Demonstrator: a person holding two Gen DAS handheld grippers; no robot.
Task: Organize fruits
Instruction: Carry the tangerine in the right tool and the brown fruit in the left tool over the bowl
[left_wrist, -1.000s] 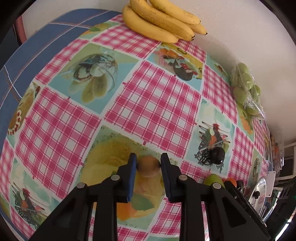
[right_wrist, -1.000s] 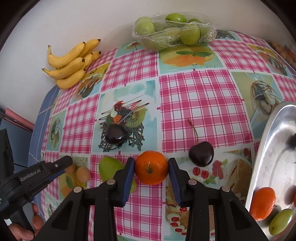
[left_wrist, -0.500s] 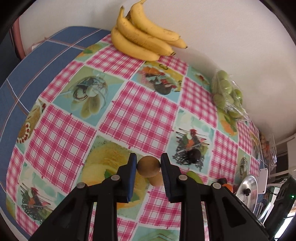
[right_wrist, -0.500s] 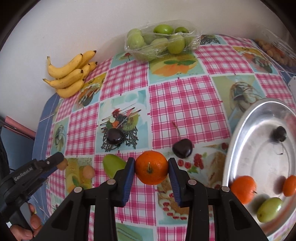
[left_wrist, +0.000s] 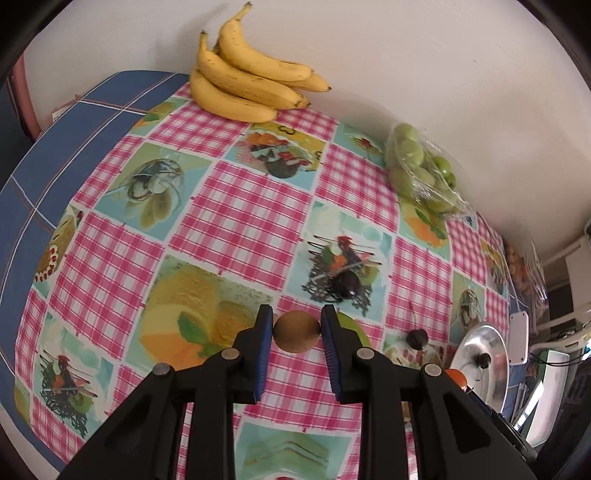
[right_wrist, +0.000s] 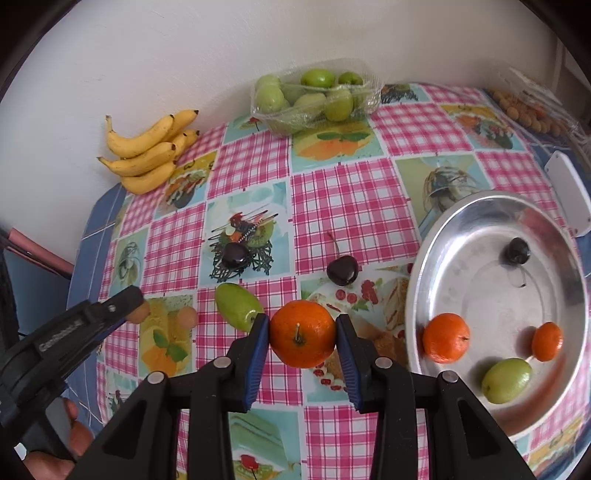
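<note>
The worktop (right_wrist: 354, 206) wears a pink-checked cloth with fruit pictures. On it lie a bunch of bananas (right_wrist: 147, 155) and a clear tray of green fruit (right_wrist: 314, 98) by the wall, two dark cherries (right_wrist: 342, 271), a green fruit (right_wrist: 236, 310), a small tan fruit (right_wrist: 186, 316) and a metal plate (right_wrist: 480, 229).
</note>
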